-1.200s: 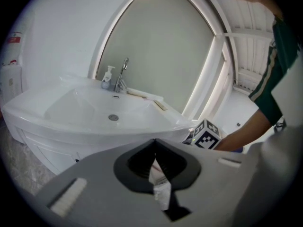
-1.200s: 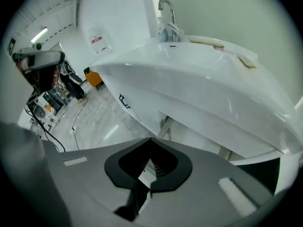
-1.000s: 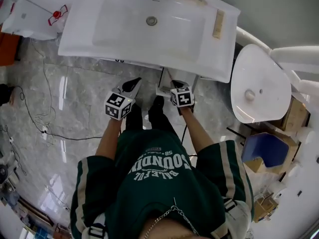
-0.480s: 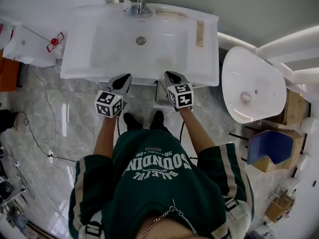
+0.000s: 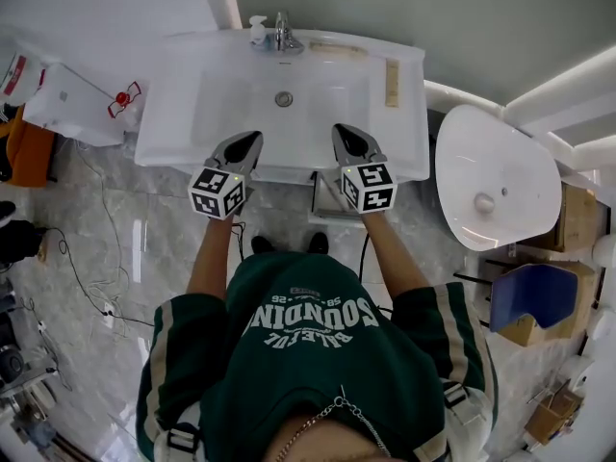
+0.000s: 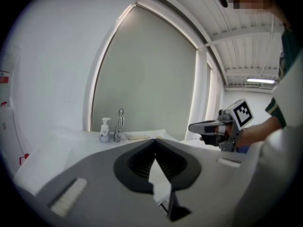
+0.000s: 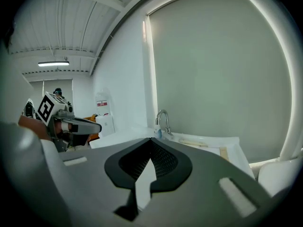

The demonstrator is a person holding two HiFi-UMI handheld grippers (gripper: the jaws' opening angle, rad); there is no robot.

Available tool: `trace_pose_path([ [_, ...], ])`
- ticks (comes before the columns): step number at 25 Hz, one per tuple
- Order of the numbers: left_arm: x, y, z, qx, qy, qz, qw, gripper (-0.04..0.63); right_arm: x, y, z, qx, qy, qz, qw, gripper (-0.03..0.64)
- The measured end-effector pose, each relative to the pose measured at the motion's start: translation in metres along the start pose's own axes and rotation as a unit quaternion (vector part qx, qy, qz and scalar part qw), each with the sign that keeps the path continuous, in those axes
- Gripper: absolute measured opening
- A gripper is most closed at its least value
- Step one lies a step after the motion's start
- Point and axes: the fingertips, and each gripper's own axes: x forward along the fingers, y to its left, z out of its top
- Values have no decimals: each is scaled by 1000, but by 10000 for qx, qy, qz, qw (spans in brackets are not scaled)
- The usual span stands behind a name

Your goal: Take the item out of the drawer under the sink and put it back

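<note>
A white sink (image 5: 404,114) with a tap (image 5: 282,29) fills the top of the head view. Below its front edge a grey drawer part (image 5: 327,198) shows between my arms; its inside and any item are hidden. My left gripper (image 5: 252,138) and right gripper (image 5: 339,129) are held side by side over the sink's front rim, both pointing at the tap. In the left gripper view, the left gripper (image 6: 155,140) has its jaws together and empty. The right gripper (image 7: 151,139) is likewise shut on nothing. Each shows in the other's view: right gripper (image 6: 191,126), left gripper (image 7: 97,126).
A soap bottle (image 5: 256,29) stands beside the tap and a wooden strip (image 5: 392,83) lies on the sink's right ledge. A white toilet (image 5: 491,186) is close on the right. Cables (image 5: 96,258) trail over the marble floor at the left, near a white unit (image 5: 77,104).
Both grippers have risen from in front of the drawer under the sink to above the sink's front rim. The head view has moved up and back, showing the tap and wall.
</note>
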Motion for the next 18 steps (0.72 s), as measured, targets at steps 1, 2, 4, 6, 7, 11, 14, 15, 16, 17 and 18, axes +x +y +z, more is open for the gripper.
trace_pose_path([
  [1, -1, 1, 5, 27, -47, 7, 10000, 49, 0, 2, 5, -23, -67, 12, 10000, 3],
  [2, -2, 1, 8, 46, -86, 12, 10000, 49, -1, 3, 10, -42, -142, 22, 9999, 3],
  [4, -5, 0, 13, 84, -144, 10, 9999, 49, -5, 6, 18, -62, -307, 24, 9995, 2],
  [6, -8, 1, 17, 126, -181, 16, 9998, 49, -6, 8, 26, -72, -455, 14, 9989, 2],
  [7, -9, 2, 19, 136, -197, 25, 9997, 49, -5, 9, 29, -77, -506, 10, 9987, 2],
  [11, -12, 4, 17, 85, -231, 55, 9997, 49, -3, 13, 25, -14, -498, 42, 9987, 2],
  [14, -14, 5, 14, 59, -212, 49, 9997, 50, -1, 18, 19, 21, -441, 80, 9990, 2],
  [15, -15, 6, 14, 56, -207, 48, 9998, 49, -1, 20, 19, 23, -439, 91, 9990, 2],
  [16, -15, 7, 14, 56, -204, 49, 9998, 49, 0, 21, 19, 27, -447, 100, 9989, 2],
  [17, -15, 7, 14, 57, -201, 47, 9998, 51, 0, 21, 20, 32, -461, 106, 9989, 2],
  [18, -15, 8, 14, 55, -201, 45, 9998, 51, 0, 22, 21, 40, -476, 107, 9988, 2],
])
